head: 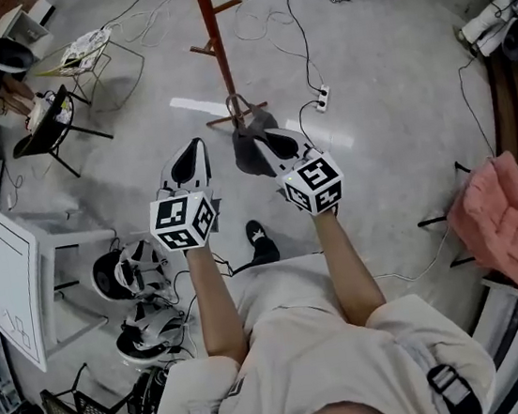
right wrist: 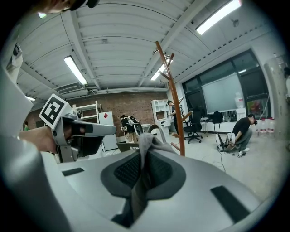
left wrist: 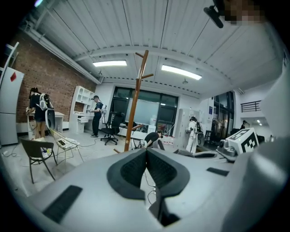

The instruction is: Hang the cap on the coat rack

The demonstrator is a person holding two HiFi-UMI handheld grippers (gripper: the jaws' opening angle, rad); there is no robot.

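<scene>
Currently | right claw (right wrist: pixel 144 155) is clamping shut on grey cap (head: pixel 248 155), holding it near the coat rack (head: pixel 210 28) | left claw (left wrist: pixel 146 151) is sitting closed and empty alongside.

Floor is grey concrete with loose cables (head: pixel 295 31) and a white power strip (head: pixel 322 98) near centre. Right edge: pink cushion (head: pixel 502 221) on a dark-framed chair. Left side: black folding chair (head: pixel 51 124), wire chair (head: pixel 87 52) with papers on the seat, white panel (head: pixel 13 281), black-and-white gear (head: pixel 130 270) on the floor, type unclear. Background: brick wall (left wrist: pixel 45 77), white fridge (left wrist: pixel 9 106) with a red diamond, white shelving (left wrist: pixel 84 97) with a person standing (left wrist: pixel 96 117) at it, black office chair (left wrist: pixel 110 130), ceiling strip lights (left wrist: pixel 110 63). Another person crouching (right wrist: pixel 240 129) by the windows.
</scene>
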